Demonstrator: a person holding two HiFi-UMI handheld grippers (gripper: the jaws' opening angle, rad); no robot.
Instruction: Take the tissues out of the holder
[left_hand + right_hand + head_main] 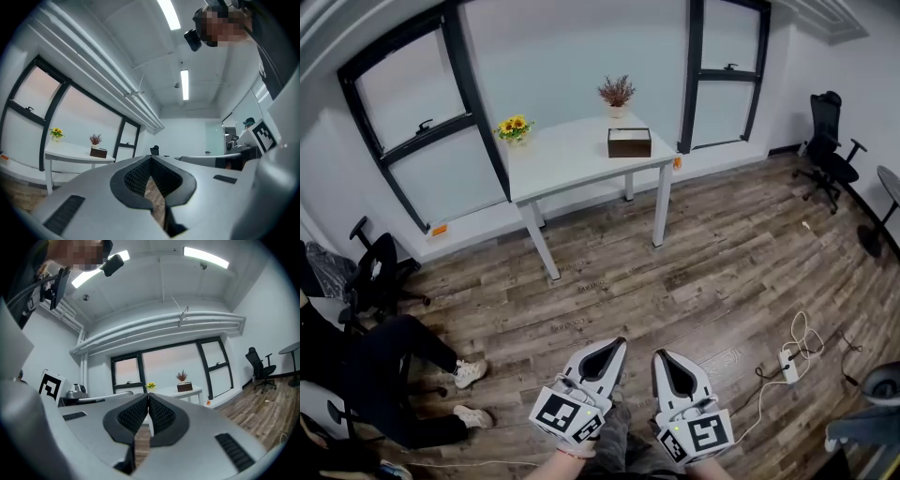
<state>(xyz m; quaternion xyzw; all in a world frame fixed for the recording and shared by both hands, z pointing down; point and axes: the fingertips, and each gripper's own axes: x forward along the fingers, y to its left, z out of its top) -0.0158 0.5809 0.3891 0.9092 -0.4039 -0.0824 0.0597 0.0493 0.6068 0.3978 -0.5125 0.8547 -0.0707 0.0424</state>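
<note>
The tissue holder [629,142] is a dark brown box on the far right part of the white table [562,159], well across the room from me. It also shows small in the left gripper view as the tissue holder [98,152] and in the right gripper view as the tissue holder [184,386]. No tissue is distinct at this distance. My left gripper [616,346] and right gripper [660,357] are held side by side low in the head view, above the wooden floor. Both point toward the table. The left gripper [150,158] and right gripper [148,394] each have their tips touching, shut on nothing.
Sunflowers [515,127] and a vase of dried flowers [617,94] stand on the table. A seated person's legs [412,361] and a black chair [380,272] are at the left. Another office chair [830,150] is at the far right. A power strip with cable [788,364] lies on the floor.
</note>
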